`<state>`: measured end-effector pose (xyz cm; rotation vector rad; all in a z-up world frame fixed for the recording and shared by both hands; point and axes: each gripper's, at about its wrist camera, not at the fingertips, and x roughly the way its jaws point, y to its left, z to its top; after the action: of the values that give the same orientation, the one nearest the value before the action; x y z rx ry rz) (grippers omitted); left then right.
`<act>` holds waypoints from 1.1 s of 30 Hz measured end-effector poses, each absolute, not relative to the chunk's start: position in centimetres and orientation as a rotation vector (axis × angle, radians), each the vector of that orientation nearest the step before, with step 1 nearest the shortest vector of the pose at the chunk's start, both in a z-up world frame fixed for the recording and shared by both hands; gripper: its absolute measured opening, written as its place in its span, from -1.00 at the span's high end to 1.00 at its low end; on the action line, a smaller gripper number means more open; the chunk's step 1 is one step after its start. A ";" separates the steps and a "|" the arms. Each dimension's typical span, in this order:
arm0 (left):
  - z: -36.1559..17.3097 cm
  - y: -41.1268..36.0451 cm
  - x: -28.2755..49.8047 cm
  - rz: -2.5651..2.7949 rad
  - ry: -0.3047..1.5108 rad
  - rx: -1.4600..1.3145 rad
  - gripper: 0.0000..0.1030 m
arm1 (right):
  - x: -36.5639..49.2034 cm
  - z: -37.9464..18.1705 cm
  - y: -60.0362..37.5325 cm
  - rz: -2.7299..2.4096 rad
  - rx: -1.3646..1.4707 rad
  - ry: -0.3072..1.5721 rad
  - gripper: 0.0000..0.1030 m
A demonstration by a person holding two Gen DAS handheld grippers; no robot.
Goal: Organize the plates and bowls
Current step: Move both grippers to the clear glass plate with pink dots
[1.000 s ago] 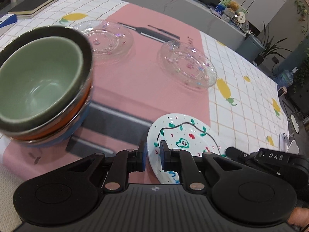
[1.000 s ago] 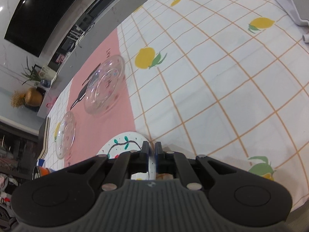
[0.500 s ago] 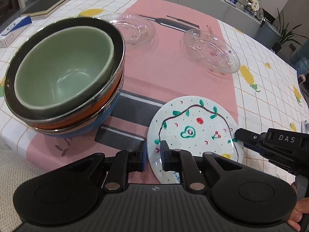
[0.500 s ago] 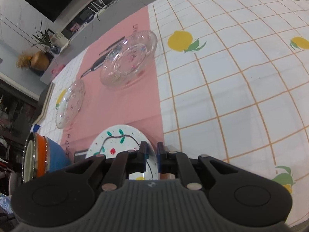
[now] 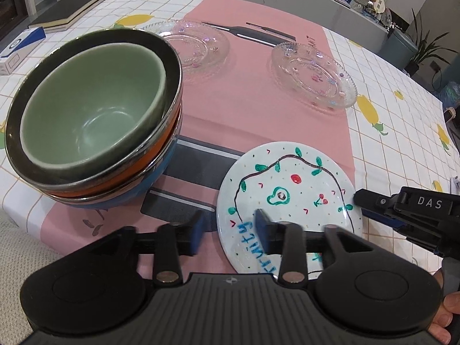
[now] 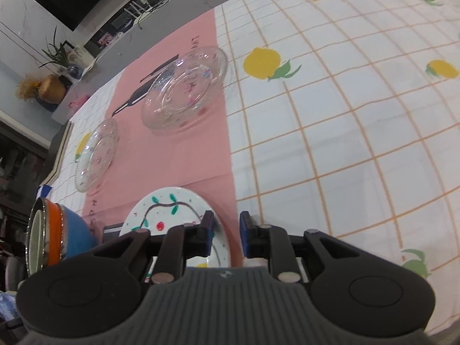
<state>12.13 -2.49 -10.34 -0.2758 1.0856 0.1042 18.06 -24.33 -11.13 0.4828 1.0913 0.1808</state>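
- Painted plate (image 5: pixel 290 198) lies flat on the table (image 5: pixel 402 132), at the near end of the pink runner (image 5: pixel 258 106), just right of the bowl stack (image 5: pixel 92 120).
- Left tool (image 5: pixel 228 227): jaws have just been opening and now stand fairly wide, straddling the plate's near-left rim; left pad off the rim, right pad over the plate, no grip visible.
- Right tool (image 6: pixel 227 230): jaws have just been opening to a narrow gap at the plate's (image 6: pixel 172 215) right edge; the rim sits by the left pad, pads not pressing it.
- In the left wrist view the right tool (image 5: pixel 359 198) comes in from the right, its tip at the plate's right rim.
- Bowl stack: green bowl (image 5: pixel 89 106) nested on top, inside a steel-rimmed one, with orange and blue below; upright on the table, the runner's end under its right side.
- Two glass plates sit apart further back on the runner: one (image 5: pixel 195 46) just behind the stack, the other (image 5: pixel 314 73) to the right.
- Black notebook (image 5: pixel 69 8) and a blue-white box (image 5: pixel 20 46) at the far left of the table.
- Part of a hand (image 5: pixel 448 313) shows at the lower right.
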 end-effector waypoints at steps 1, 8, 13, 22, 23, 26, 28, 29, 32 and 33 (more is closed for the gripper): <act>-10.2 -2.5 12.1 0.103 1.081 -0.271 -0.15 | 18.0 -10.9 -24.3 0.181 0.478 1.084 0.48; -8.8 -3.1 11.5 0.145 1.013 -0.212 -0.41 | 18.0 -9.7 -23.7 0.129 0.382 1.074 -0.66; -7.3 -3.3 11.3 0.131 0.950 -0.192 -0.57 | 17.9 -8.9 -23.7 0.095 0.345 1.052 -0.95; -5.2 -4.8 10.9 0.035 0.844 -0.101 -0.62 | 17.7 -7.1 -22.7 0.045 0.308 0.987 -0.95; -4.9 -5.0 10.8 0.028 0.831 -0.087 -0.62 | 17.7 -7.0 -22.6 0.029 0.304 0.985 -0.95; -4.2 -5.3 10.7 0.007 0.812 -0.049 -0.62 | 17.7 -6.8 -22.7 -0.013 0.332 0.966 -0.95; -3.6 -5.2 10.8 -0.023 0.823 -0.010 -0.62 | 17.6 -6.1 -23.2 -0.099 0.365 0.924 -0.95; -3.4 -5.0 10.8 -0.036 0.827 0.007 -0.61 | 17.5 -5.6 -23.5 -0.142 0.382 0.901 -0.95; -2.1 -3.5 11.3 -0.017 0.817 0.007 -0.61 | 17.4 -4.1 -24.3 -0.151 0.436 0.834 -0.95; -1.5 -2.8 11.6 -0.009 0.813 -0.005 -0.61 | 17.3 -3.5 -24.4 -0.132 0.461 0.814 -0.95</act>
<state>11.56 -2.81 -1.49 -0.0047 0.8135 -0.0091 17.33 -24.36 -3.49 0.4612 0.8138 -0.1320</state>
